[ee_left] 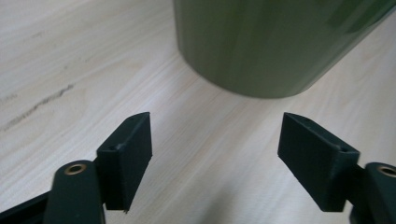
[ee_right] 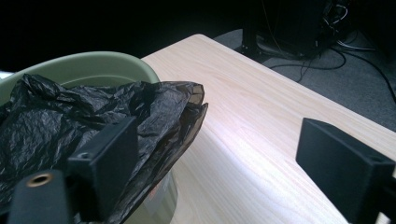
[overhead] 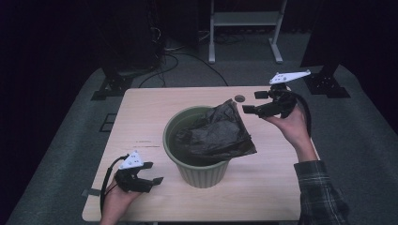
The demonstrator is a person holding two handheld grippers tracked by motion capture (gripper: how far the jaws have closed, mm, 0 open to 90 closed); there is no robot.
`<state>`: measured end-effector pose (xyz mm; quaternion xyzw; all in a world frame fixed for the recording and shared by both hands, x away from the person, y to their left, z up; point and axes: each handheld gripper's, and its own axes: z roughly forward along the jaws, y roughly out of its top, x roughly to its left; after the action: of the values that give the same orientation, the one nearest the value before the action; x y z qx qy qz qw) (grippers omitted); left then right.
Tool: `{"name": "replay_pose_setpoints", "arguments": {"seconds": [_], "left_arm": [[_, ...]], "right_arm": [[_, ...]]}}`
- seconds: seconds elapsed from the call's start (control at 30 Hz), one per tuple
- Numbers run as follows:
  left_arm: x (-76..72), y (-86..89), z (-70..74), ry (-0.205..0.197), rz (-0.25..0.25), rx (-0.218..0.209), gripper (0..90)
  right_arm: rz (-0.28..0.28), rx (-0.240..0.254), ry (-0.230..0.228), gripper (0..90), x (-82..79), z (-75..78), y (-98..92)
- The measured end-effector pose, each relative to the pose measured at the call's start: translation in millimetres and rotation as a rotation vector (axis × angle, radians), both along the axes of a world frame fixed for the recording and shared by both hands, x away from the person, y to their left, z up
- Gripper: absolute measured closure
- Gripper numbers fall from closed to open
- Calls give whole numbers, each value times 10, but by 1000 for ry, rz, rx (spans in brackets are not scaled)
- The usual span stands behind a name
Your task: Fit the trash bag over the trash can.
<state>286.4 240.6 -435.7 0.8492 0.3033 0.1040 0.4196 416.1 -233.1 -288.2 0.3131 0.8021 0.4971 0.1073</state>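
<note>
We look down on a pale wooden table (overhead: 141,108) with a green bin (overhead: 199,174) at the centre of the frame. A crumpled black plastic bag (overhead: 218,133) lies partly inside it, its long axis slanting from the middle of the bin up and out over the rim toward the upper right.

Our right gripper (overhead: 251,102), at upper right, sits just beside the bag's raised corner, jaws spread and holding nothing. It is the nearer one; the bag lies to its lower left.

Our left gripper (overhead: 152,172), at lower left, hangs close to the bin's outer wall, jaws apart and empty. We judge the bag still needs spreading over the rim.
</note>
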Motion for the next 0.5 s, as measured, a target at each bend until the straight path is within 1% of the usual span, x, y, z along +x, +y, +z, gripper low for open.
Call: {"name": "replay_pose_setpoints", "arguments": {"seconds": [0.07,0.17,0.2,0.23,0.27,0.3,0.33,0.4,0.5], "left_arm": [[-14,21,94,3,-23,-17,333],[-37,43,234,10,-50,-23,438],[-45,49,284,12,-58,-30,457],[-52,54,325,9,-65,-38,510],[-65,64,394,9,-80,-52,545],[-73,74,452,-1,-86,-58,590],[-77,86,508,1,-97,-67,635],[-82,109,616,-2,-110,-87,755],[-77,136,766,-7,-133,-106,867]], "right_arm": [[2,0,1,102,-4,1,-1],[6,4,3,92,-11,8,2],[7,3,4,88,-10,9,5],[8,1,3,85,-7,9,10],[8,-1,3,81,-6,10,14],[8,-1,1,73,-3,11,20],[7,-2,3,72,1,12,23],[7,-2,2,66,6,17,28],[8,3,3,65,11,30,31]]}}
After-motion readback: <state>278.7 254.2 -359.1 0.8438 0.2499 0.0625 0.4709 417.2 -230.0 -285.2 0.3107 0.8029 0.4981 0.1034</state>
